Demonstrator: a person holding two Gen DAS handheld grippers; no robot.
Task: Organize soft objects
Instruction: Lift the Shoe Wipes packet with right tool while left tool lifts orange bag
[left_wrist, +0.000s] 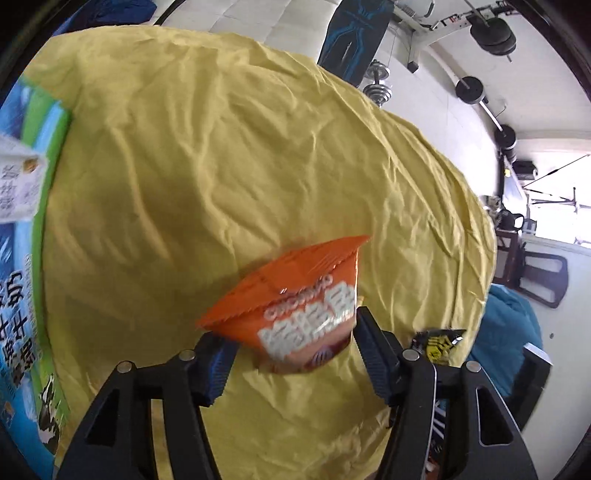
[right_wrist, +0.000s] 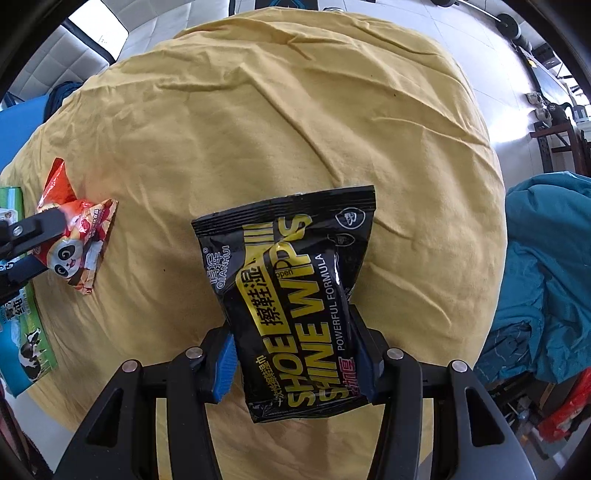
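My left gripper (left_wrist: 291, 350) is shut on an orange snack packet (left_wrist: 295, 306) and holds it above the yellow cloth (left_wrist: 221, 166). The same packet, with a panda face, shows at the left of the right wrist view (right_wrist: 77, 236), held by the left gripper's fingers (right_wrist: 33, 229). My right gripper (right_wrist: 295, 354) is shut on a black and yellow shoe shine wipes pack (right_wrist: 291, 295), gripped at its sides over the yellow cloth (right_wrist: 277, 129). A corner of that pack shows at the lower right of the left wrist view (left_wrist: 437, 343).
A blue and green milk carton box (left_wrist: 26, 295) stands at the cloth's left edge, also in the right wrist view (right_wrist: 22, 332). Teal fabric (right_wrist: 546, 277) lies off the right side. Gym weights (left_wrist: 469, 88) and a dark board (left_wrist: 354, 37) stand beyond the far edge.
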